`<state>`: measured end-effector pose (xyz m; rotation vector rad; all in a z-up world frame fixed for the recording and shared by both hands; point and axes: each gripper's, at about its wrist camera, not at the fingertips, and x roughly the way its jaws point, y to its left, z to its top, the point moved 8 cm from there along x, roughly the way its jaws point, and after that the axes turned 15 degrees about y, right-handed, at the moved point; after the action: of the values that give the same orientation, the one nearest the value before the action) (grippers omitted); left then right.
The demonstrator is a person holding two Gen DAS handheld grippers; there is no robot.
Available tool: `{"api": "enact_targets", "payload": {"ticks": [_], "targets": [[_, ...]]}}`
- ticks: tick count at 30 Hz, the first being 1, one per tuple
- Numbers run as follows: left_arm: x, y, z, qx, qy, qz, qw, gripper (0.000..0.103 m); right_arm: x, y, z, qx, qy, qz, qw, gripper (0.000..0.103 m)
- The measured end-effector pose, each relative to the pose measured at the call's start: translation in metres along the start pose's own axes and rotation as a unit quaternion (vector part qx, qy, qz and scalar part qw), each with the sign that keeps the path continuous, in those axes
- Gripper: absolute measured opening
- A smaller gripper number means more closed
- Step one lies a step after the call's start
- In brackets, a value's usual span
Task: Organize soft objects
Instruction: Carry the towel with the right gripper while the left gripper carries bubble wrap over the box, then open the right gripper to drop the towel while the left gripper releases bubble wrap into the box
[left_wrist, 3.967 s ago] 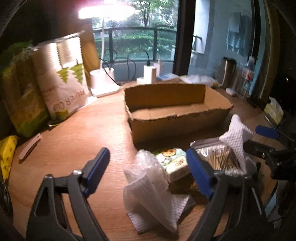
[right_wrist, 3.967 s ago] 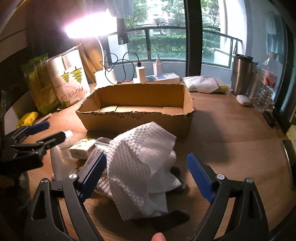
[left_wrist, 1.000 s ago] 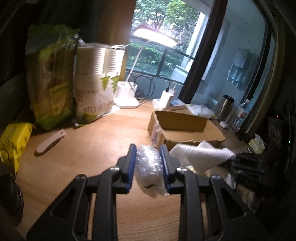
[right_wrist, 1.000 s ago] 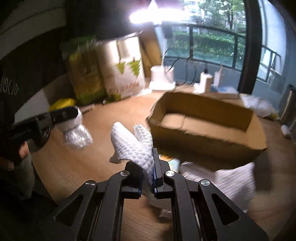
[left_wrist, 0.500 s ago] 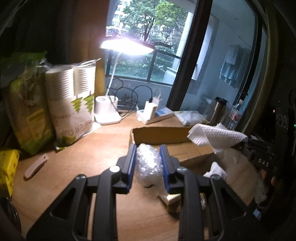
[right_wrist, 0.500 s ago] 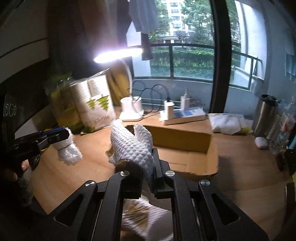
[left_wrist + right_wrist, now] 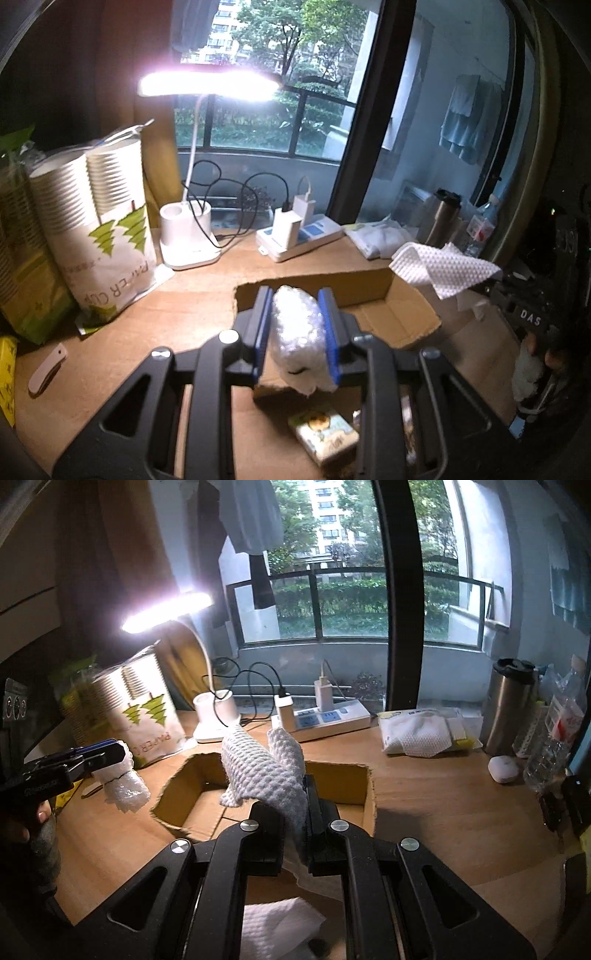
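Note:
My left gripper (image 7: 297, 332) is shut on a wad of clear bubble wrap (image 7: 295, 332) and holds it over the near left corner of the open cardboard box (image 7: 391, 317). It also shows in the right wrist view (image 7: 110, 757), with the bubble wrap (image 7: 123, 788) hanging just left of the box (image 7: 192, 805). My right gripper (image 7: 301, 808) is shut on a white dimpled paper towel (image 7: 262, 771) and holds it above the box's near side. The towel (image 7: 443, 271) shows at the box's right end in the left wrist view.
A tissue pack (image 7: 325, 435) lies on the wooden table below my left gripper. Another paper towel (image 7: 277, 923) lies below my right gripper. A paper-cup bag (image 7: 107, 229), lamp base (image 7: 186, 236), power strip (image 7: 299, 236) and steel tumbler (image 7: 508, 705) line the back.
Both grippers have carried their loads up and forward to the box. The bubble wrap now hangs over the box's left corner and the towel over its near edge.

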<state>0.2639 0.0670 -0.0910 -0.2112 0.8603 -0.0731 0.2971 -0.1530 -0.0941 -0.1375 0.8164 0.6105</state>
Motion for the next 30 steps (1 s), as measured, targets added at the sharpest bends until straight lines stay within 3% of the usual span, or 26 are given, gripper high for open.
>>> {"api": "enact_targets", "payload": {"ticks": [10, 20, 23, 27, 30], "targets": [[0.051, 0.004, 0.009, 0.0, 0.027, 0.017, 0.9995, 0.027, 0.05, -0.033, -0.001, 0.031, 0.039, 0.008, 0.999, 0.009], [0.088, 0.017, -0.002, -0.006, 0.083, 0.028, 0.9962, 0.028, 0.089, -0.052, -0.008, 0.059, 0.072, 0.001, 0.996, 0.01], [0.091, 0.017, -0.005, -0.005, 0.091, 0.032, 0.9953, 0.03, 0.093, -0.054, -0.012, 0.07, 0.079, 0.001, 0.994, 0.018], [0.09, 0.013, -0.008, 0.0, 0.095, 0.031, 0.995, 0.036, 0.091, -0.053, -0.014, 0.073, 0.081, 0.003, 0.994, 0.034], [0.087, 0.01, -0.007, -0.001, 0.092, 0.023, 0.9955, 0.059, 0.087, -0.051, -0.016, 0.071, 0.084, 0.0, 0.994, 0.04]]}}
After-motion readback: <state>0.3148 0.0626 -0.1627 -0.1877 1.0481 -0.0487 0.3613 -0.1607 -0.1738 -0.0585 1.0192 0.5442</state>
